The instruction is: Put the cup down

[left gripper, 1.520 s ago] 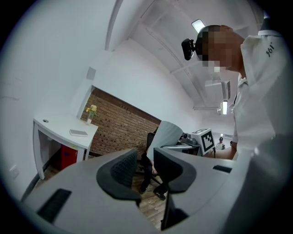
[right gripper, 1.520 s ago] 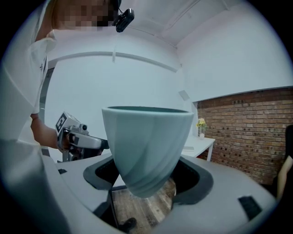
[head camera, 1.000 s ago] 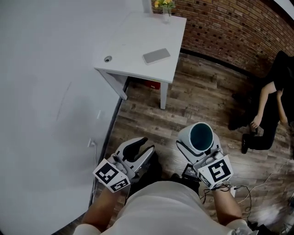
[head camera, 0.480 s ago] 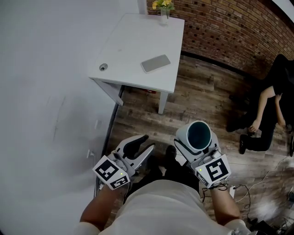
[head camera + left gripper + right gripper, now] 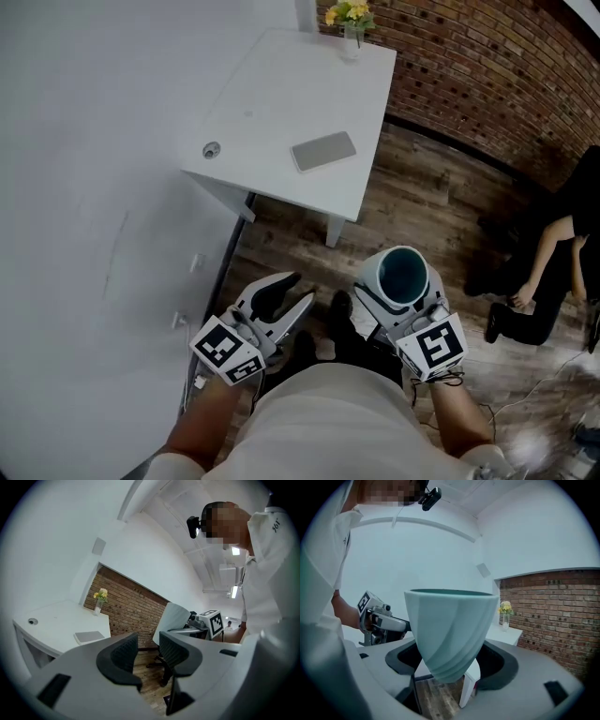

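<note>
The head view looks steeply down; both gripper views look along their jaws, sharing the table [image 5: 281, 94].

Right gripper [image 5: 451, 660] is clamped on the cup [image 5: 449, 630], 1 dark pad on each side of the lower body. Cup is pale teal with spiral ribs, wider at the rim, upright with a slight lean. I see the rim edge-on, so nothing of the inside. It hangs clear of the wood floor [image 5: 436, 696], which shows beneath it. Behind on the right is a white table [image 5: 506, 633], with 1 leg [image 5: 468, 686] visible past the cup. A small vase of yellow flowers [image 5: 505, 613] stands at its far end, near the brick wall [image 5: 555, 616]. The person's white shirt [image 5: 321, 573] fills the frame's left.
</note>
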Action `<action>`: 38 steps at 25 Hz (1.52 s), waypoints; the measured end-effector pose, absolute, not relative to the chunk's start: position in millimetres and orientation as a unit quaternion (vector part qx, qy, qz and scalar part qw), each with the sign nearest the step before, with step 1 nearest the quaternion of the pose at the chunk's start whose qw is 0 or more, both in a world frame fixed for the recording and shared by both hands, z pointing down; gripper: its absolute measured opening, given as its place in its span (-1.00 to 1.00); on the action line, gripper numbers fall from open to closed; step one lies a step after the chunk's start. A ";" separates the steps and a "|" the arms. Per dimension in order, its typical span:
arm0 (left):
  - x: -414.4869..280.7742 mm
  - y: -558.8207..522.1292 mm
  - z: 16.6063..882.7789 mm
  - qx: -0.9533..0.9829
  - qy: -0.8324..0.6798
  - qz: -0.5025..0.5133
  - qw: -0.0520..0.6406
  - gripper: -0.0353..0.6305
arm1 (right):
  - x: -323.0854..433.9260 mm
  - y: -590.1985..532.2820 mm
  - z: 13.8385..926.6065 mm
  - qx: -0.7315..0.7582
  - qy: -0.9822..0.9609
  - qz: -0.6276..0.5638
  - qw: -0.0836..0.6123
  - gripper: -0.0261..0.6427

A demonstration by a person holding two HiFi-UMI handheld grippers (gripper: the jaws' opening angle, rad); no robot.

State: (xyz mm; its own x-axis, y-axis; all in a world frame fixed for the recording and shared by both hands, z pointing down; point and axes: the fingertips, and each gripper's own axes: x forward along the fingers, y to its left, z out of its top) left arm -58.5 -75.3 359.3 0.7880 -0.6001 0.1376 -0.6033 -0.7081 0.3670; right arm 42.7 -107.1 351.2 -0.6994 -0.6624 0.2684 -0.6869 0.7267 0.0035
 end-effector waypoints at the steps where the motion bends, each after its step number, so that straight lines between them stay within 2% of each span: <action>1: -55.7 -84.6 359.8 0.922 -0.330 0.004 0.201 -0.49 | 44.9 -117.3 351.6 0.362 -0.922 0.046 0.128 0.14; 12: -36.9 -144.7 371.9 0.910 -0.359 0.012 0.209 -0.49 | 58.5 -181.6 367.4 0.326 -0.933 0.051 0.141 0.14; 26: -62.9 -177.7 378.6 0.919 -0.325 0.020 0.220 -0.45 | 24.7 -209.4 381.8 0.340 -0.926 0.068 0.146 0.14; 38: -66.6 -243.2 361.6 0.940 -0.288 0.016 0.183 -0.45 | -4.9 -273.6 371.3 0.330 -0.931 0.013 0.153 0.14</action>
State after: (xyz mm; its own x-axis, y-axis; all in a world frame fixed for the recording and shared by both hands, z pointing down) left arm -66.6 -243.2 361.6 0.8331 -0.5364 0.1349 -0.5478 -0.7667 0.3347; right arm -4.9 -273.6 371.3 -0.7357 -0.6102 0.2939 -0.6185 0.7821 0.0758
